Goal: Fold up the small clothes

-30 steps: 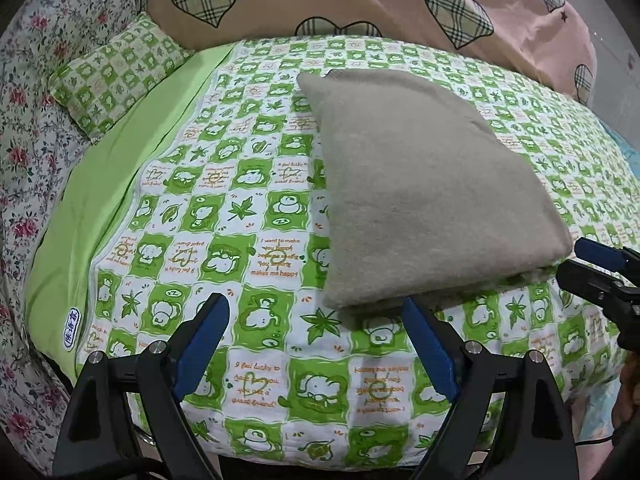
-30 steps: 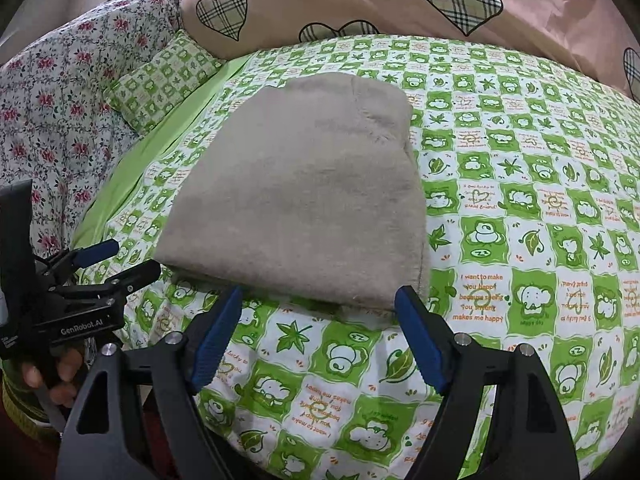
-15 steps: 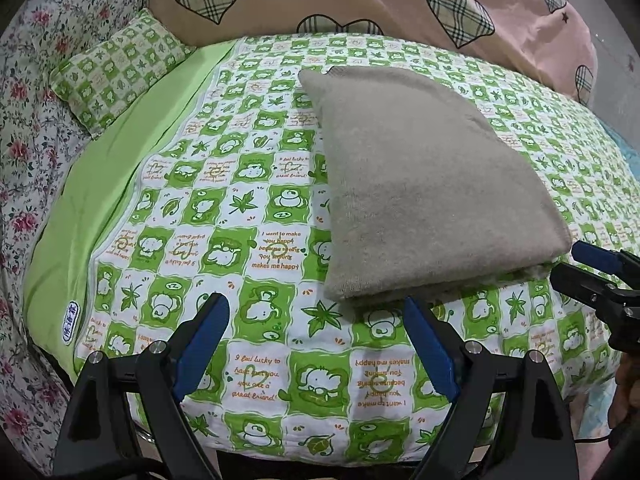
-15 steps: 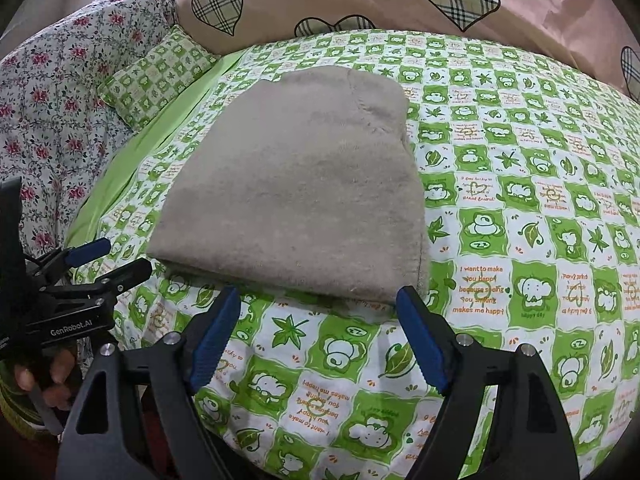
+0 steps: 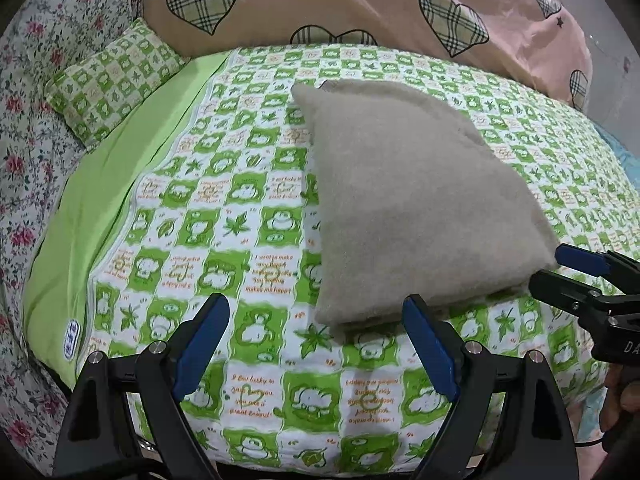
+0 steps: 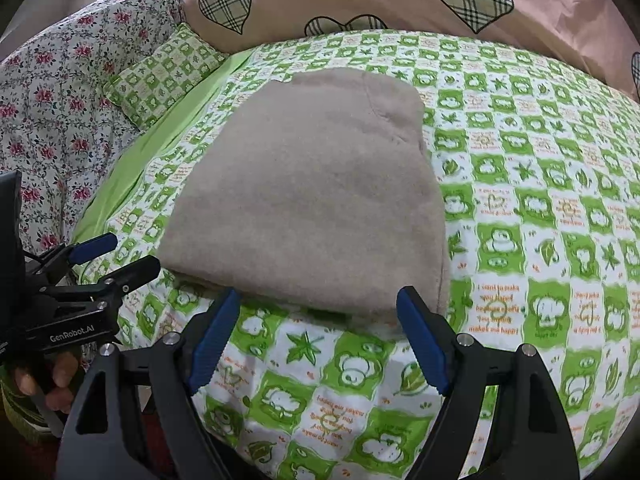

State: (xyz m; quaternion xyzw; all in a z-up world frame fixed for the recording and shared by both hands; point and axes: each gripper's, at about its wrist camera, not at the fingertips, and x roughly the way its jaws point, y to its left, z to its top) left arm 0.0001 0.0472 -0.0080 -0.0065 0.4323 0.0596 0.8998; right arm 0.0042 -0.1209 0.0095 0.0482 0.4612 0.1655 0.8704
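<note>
the beige garment [image 5: 412, 208] lies folded into a thick, roughly rectangular pad on the bed [image 5: 256, 248], on the green-and-white patterned sheet, its near edge close to the bed's front edge. left gripper [image 5: 316, 344] hangs just in front of that edge, jaws wide apart and holding nothing; its right finger sits just beside the garment's near left corner, not touching as far as can be told. right gripper [image 6: 318, 338] faces the same near edge from the other side, jaws equally spread, empty, with the edge lying between the two blue pads in its view. compared with a second ago both wrist views have closed in a little: the garment fills more of each view, and its near edge now sits nearer the fingertips. the garment itself has not changed shape or place on the sheet. judgement: the main folds look done, and both grippers seem to be lining up on the near edge, either for one more fold away from the person or to lift the bundle. a small matching pillow [image 5: 112, 84] and a pink quilt with plaid hearts [image 5: 360, 4] lie at the far side, well apart from the work.
</note>
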